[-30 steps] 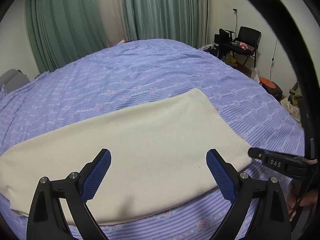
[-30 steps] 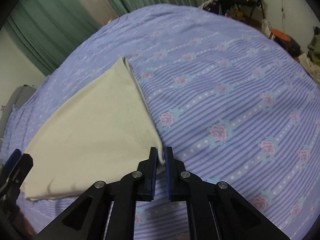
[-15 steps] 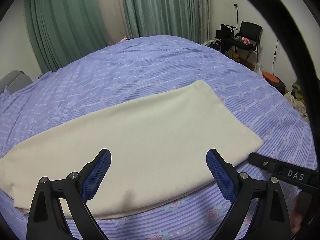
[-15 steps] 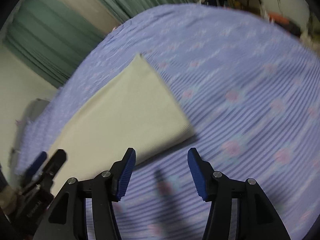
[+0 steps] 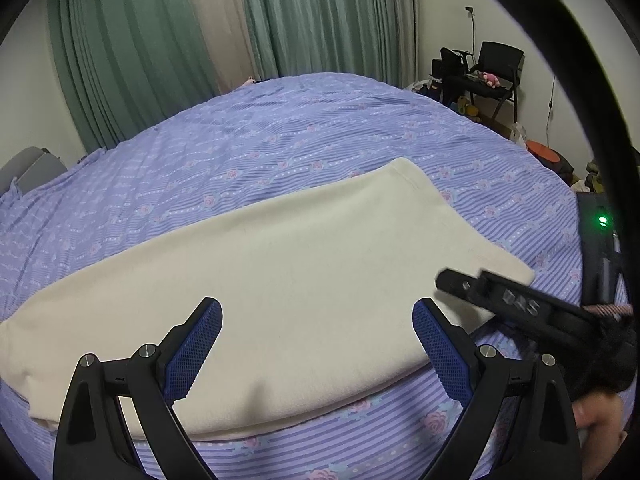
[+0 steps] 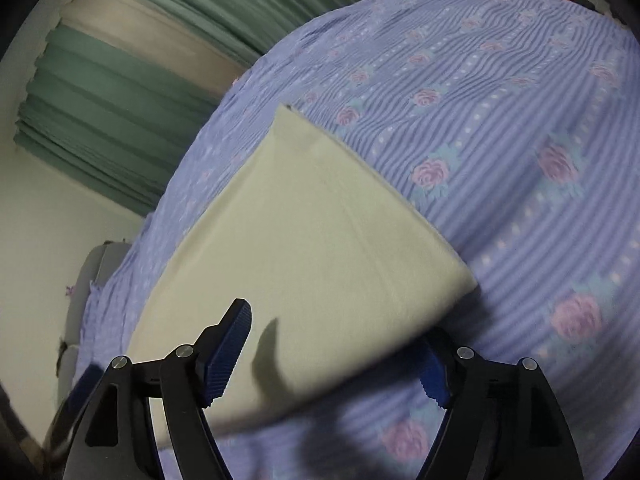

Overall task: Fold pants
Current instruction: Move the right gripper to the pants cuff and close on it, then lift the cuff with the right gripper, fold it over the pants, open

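Cream pants [image 5: 280,280] lie folded flat, long strip across near side of floral bedsheet [image 5: 320,140]. Left gripper [image 5: 316,344] wide open, empty, above near edge. Right gripper [image 6: 336,356] wide open, empty, straddling right-end corner. Your risk: pinching top layer only, so layers slide apart; catching sheet too.

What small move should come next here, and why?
Probably close the right gripper on the near right corner of the pants to start another fold. Both grippers are open, the left gripper holds nothing, and the cream pants lie flat as a long strip on the bedspread. The right one already straddles that corner's edge.
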Demonstrator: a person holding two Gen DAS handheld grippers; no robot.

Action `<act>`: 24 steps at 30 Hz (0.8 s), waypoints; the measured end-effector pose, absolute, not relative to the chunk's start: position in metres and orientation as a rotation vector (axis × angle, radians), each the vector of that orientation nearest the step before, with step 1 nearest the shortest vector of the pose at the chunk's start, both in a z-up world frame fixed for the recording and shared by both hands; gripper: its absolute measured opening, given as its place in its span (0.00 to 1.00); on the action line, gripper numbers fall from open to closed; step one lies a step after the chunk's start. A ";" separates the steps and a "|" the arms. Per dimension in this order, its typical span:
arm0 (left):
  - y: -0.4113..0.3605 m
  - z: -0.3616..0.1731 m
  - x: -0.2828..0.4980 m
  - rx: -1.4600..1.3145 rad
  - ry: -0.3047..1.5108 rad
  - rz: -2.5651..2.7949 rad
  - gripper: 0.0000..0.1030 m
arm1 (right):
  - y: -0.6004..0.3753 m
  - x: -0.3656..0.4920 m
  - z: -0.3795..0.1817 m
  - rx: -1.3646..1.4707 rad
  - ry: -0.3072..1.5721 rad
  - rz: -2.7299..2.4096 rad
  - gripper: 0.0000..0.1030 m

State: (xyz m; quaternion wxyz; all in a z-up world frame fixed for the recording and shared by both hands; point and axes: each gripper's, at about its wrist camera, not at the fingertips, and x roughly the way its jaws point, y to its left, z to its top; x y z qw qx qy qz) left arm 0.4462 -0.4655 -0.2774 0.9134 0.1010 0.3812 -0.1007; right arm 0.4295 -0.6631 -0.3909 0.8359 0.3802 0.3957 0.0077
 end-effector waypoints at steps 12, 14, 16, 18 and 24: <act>-0.454 -0.266 0.448 0.178 0.772 -0.173 0.95 | -0.660 0.457 -0.367 0.844 0.757 0.031 0.58; -0.453 -0.263 0.449 0.184 0.774 -0.160 0.95 | -0.658 0.471 -0.375 0.818 0.795 0.007 0.52; -0.451 -0.257 0.450 0.187 0.774 -0.140 0.95 | -0.660 0.481 -0.385 0.838 0.837 -0.027 0.37; -0.446 -0.249 0.452 0.184 0.789 -0.112 0.95 | -0.664 0.484 -0.383 0.835 0.874 -0.063 0.20; -0.408 -0.219 0.459 0.092 0.869 -0.028 0.95 | -0.636 0.476 -0.315 0.582 0.858 -0.064 0.17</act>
